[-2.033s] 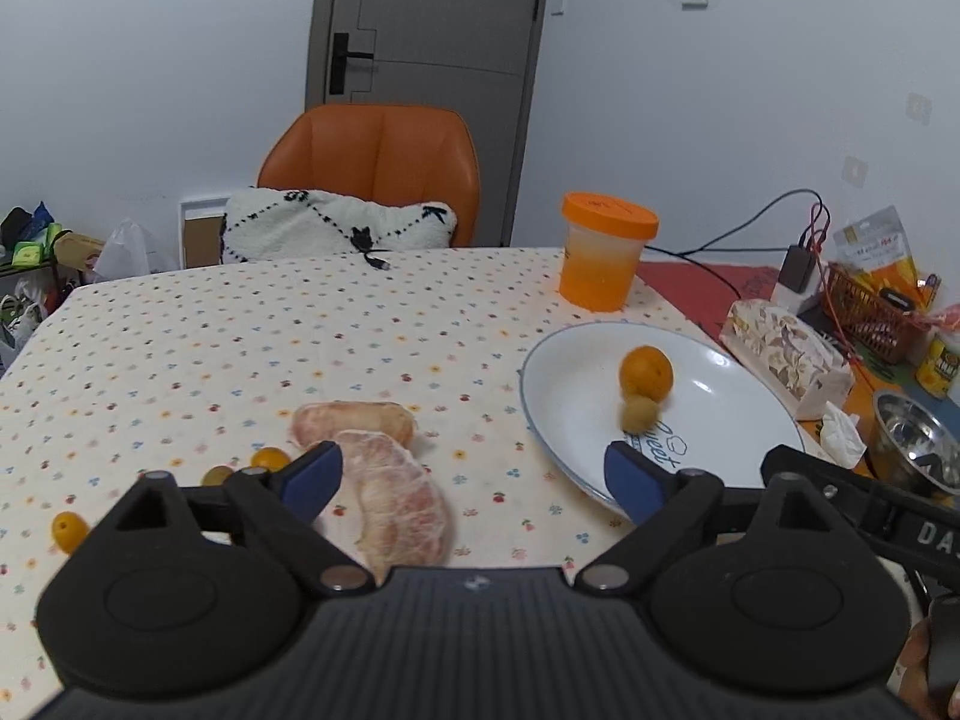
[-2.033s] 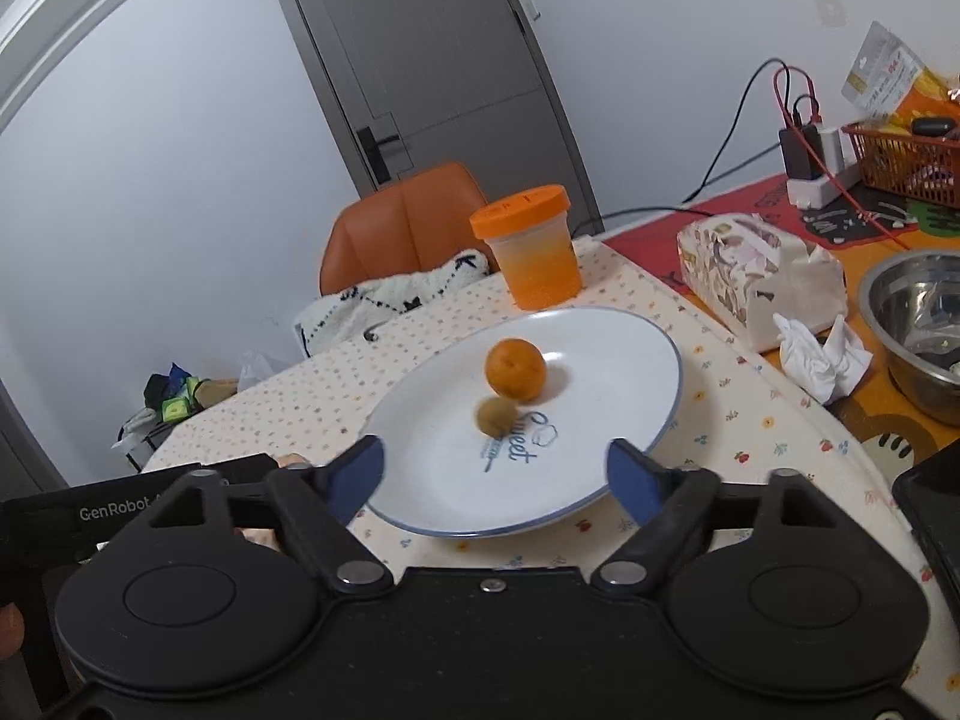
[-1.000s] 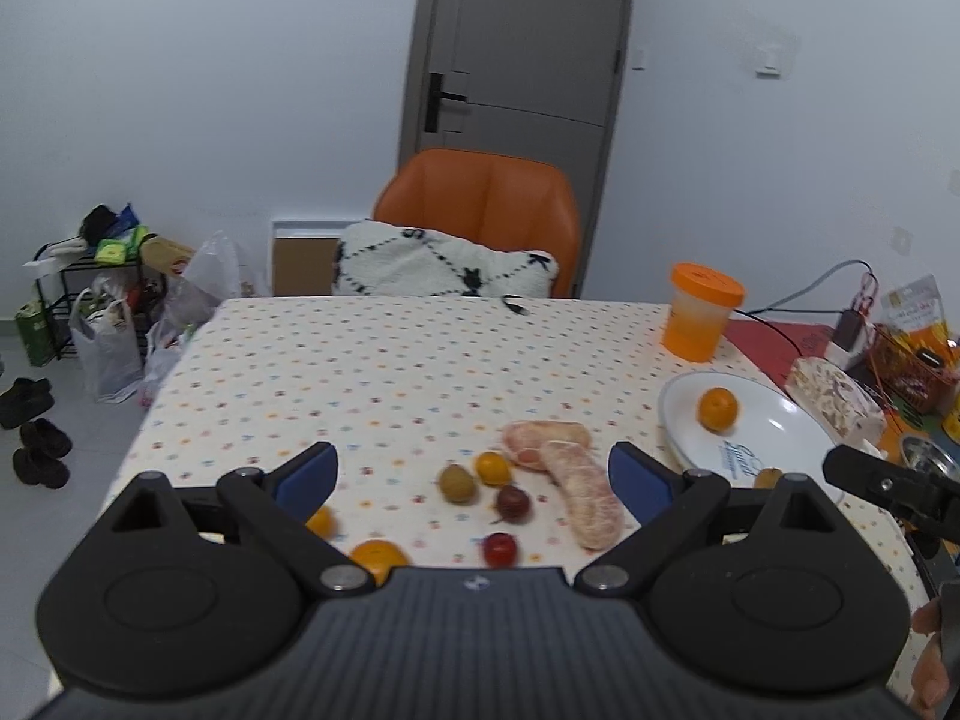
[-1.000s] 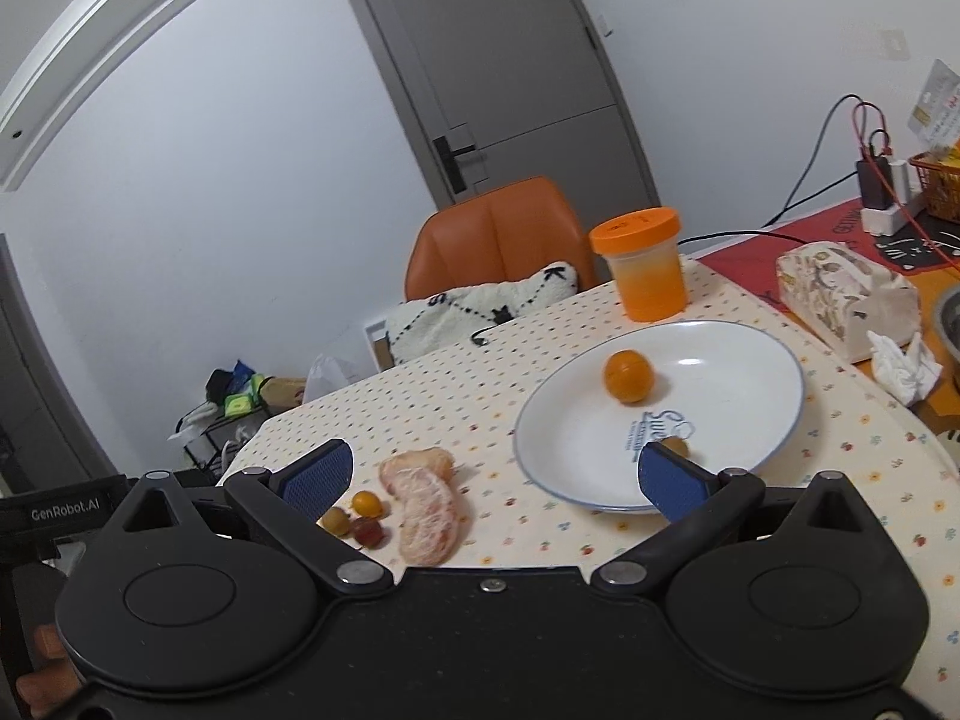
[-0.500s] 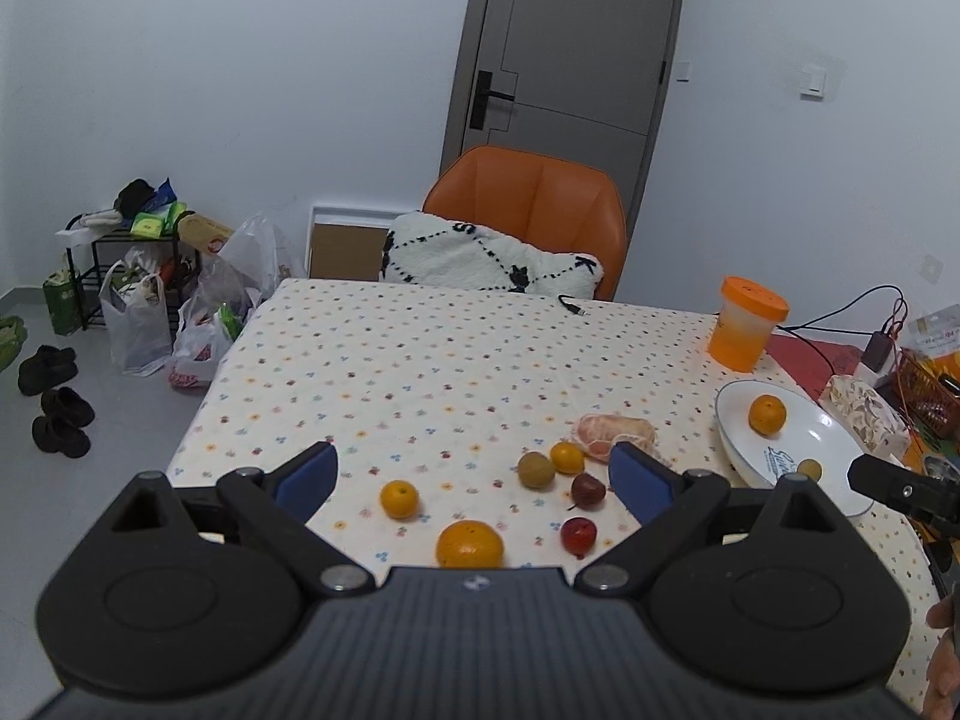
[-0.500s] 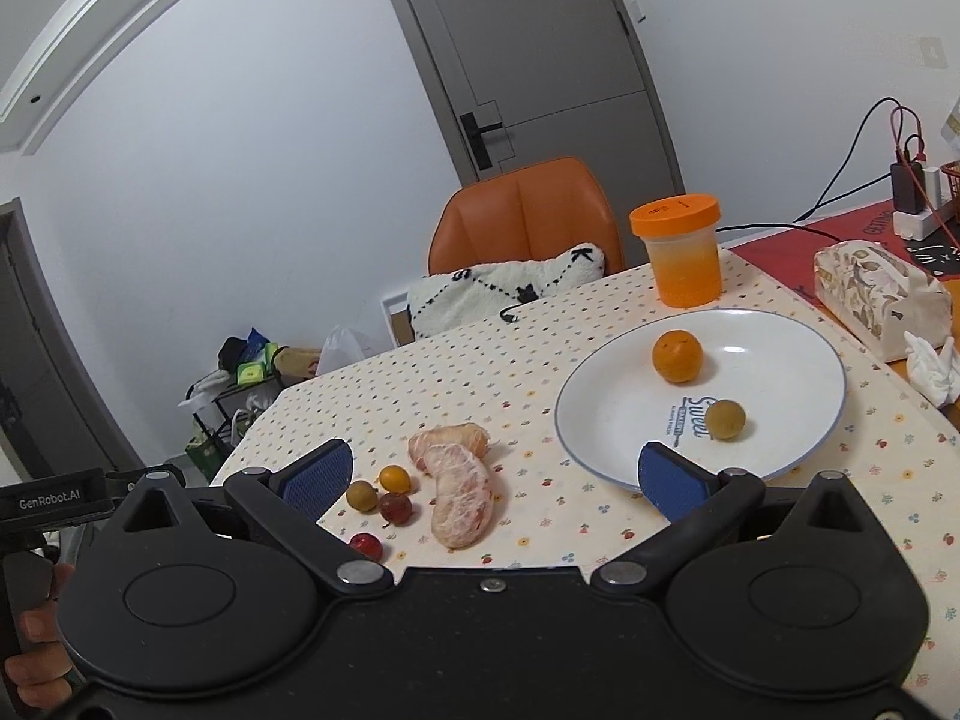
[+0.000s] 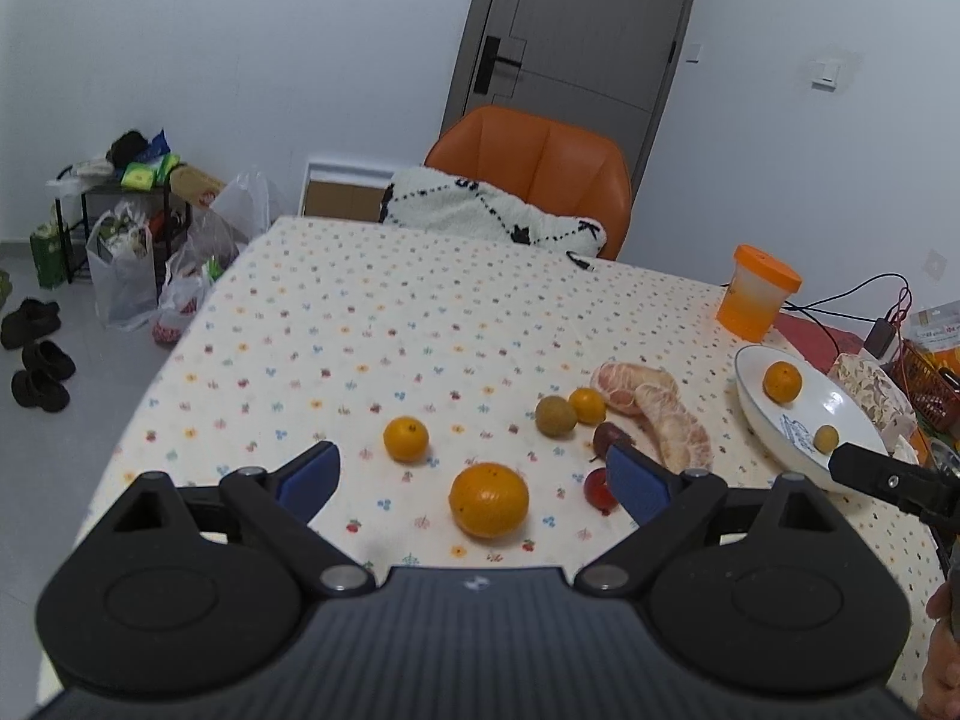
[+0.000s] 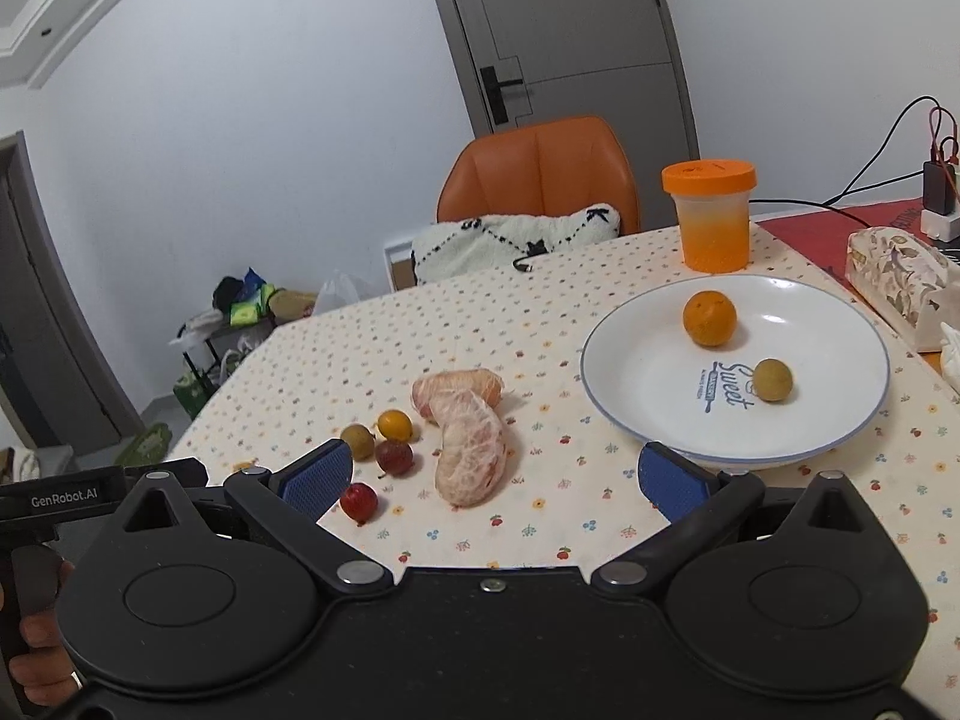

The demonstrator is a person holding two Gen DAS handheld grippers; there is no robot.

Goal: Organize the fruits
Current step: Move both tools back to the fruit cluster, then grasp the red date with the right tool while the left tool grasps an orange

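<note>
The left gripper (image 7: 474, 483) hangs above the near edge of the bench (image 7: 360, 324), its blue-padded fingers (image 7: 309, 477) spread wide and empty. Between them lies a large orange (image 7: 489, 499), a smaller orange (image 7: 406, 438) just beyond. Further right, a cluster — two peeled pomelo pieces (image 7: 657, 414), small round fruits and a red one (image 7: 600, 488). The white plate (image 7: 780, 420) holds an orange and a small yellowish fruit.

Orange-lidded cup (image 8: 712, 216) stands before the orange chair (image 7: 531, 165).

A table (image 7: 360, 324) in dotted cloth bears loose fruits (image 7: 489, 499), a white plate (image 8: 840, 420) and an orange-lidded cup (image 8: 714, 222).
</note>
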